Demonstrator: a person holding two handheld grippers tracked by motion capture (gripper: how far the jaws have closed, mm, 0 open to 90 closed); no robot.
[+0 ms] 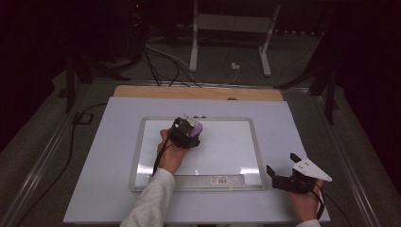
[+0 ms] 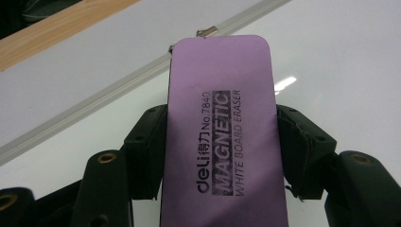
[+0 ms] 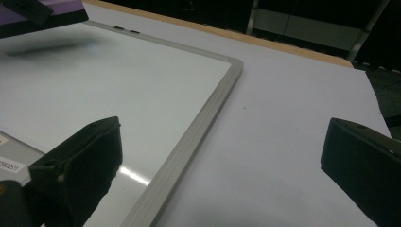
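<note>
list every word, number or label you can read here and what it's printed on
"deli" with two Chinese characters I can't make out, then "No.7840": purple eraser held in the left claw.
"MAGNETIC": same eraser.
"WHITE BOARD ERASER": same eraser.
Barcode sticker on the whiteboard bottom rail: too small to read.

The whiteboard point(image 1: 222, 156) lies at the middle of the tabletop point(image 1: 108, 156). The eraser point(image 1: 194, 128), held in the left gripper point(image 1: 188, 133), sits over the whiteboard's far left part. The right gripper point(image 1: 283, 171) hovers near the tabletop's near right corner, just beside the whiteboard.
</note>
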